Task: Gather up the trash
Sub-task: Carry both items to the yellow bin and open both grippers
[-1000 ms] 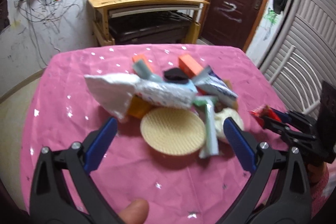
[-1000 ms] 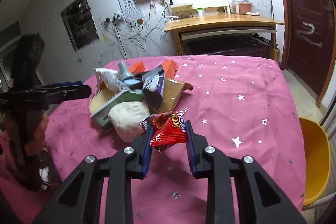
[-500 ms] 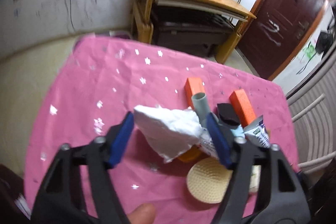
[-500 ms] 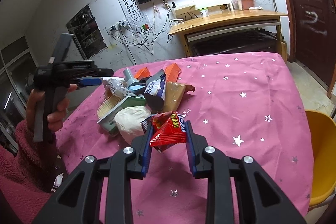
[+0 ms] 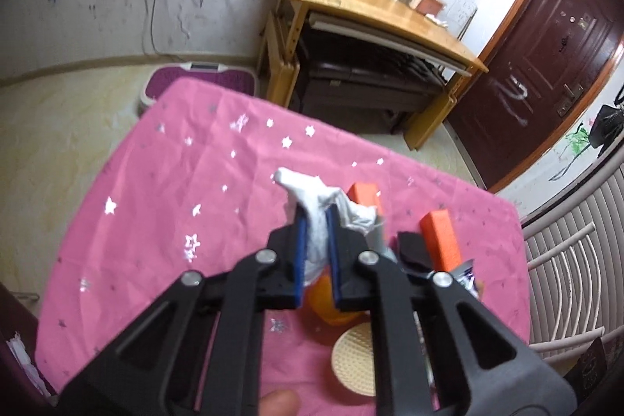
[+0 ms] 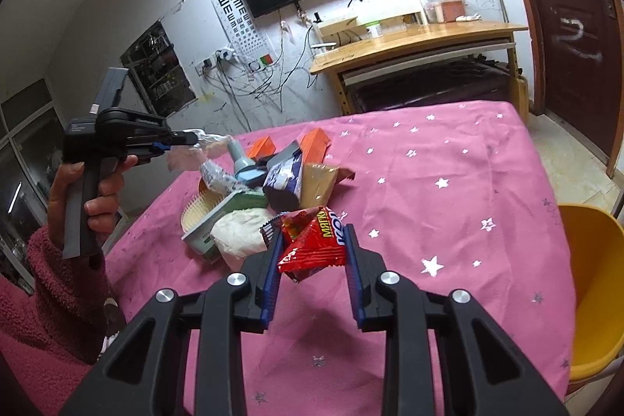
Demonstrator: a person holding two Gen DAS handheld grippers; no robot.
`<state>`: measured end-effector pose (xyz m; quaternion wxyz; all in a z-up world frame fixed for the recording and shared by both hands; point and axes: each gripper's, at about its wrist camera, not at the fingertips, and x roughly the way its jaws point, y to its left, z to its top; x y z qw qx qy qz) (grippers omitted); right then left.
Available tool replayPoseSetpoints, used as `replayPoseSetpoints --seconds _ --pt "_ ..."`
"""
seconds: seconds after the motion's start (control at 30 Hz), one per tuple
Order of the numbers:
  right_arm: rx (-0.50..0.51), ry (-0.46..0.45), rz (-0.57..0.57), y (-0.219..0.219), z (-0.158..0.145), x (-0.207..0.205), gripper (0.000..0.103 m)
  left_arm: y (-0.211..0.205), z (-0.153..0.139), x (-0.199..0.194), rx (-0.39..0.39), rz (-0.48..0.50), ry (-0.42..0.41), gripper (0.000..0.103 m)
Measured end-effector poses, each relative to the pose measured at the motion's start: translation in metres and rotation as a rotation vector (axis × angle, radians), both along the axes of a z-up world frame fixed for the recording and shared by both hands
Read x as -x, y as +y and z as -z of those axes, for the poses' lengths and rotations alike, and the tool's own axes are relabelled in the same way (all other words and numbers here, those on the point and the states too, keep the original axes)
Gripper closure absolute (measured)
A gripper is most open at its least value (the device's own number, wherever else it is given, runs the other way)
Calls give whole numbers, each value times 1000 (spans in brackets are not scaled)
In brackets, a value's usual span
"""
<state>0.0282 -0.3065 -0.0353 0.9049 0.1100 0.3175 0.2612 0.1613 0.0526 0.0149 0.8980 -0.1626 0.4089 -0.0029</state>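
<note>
My left gripper (image 5: 315,217) is shut on a white crumpled plastic bag (image 5: 312,197) and holds it up above the trash pile; it also shows in the right wrist view (image 6: 183,139) with the bag (image 6: 187,156) hanging from it. My right gripper (image 6: 312,240) is shut on a red snack wrapper (image 6: 312,244) above the pink tablecloth (image 6: 448,221). The pile (image 6: 273,190) of wrappers, orange blocks (image 5: 440,240), a grey tube and a round wicker coaster (image 5: 353,357) lies on the table.
A yellow bin (image 6: 592,283) stands at the table's right side. A wooden desk (image 6: 413,41) and a dark door (image 5: 546,65) are behind. White chair rails (image 5: 577,260) are on the right. A scale (image 5: 199,80) lies on the floor.
My left gripper closed on the white bag and lifted it off the pile, rising and moving left. My right gripper kept holding the red wrapper, almost still.
</note>
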Motion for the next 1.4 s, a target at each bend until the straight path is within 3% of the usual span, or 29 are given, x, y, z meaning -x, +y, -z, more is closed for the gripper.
replayPoseSetpoints --seconds 0.3,0.67,0.83,0.97,1.17,1.4 --pt "-10 -66 157 -43 -18 9 80 -55 -41 7 -34 118 -94 94" --pt "25 -83 437 -118 -19 12 80 -188 -61 6 11 403 -98 94" --pt "71 -32 614 -155 -2 9 80 -261 -47 4 21 533 -49 94" --pt "88 15 672 -175 15 0 80 -311 -25 2 12 621 6 94" --pt "125 147 725 -195 56 -19 80 -378 12 -10 -26 714 104 94" --pt "70 215 710 -203 77 -26 75 -426 52 -22 -43 778 204 94"
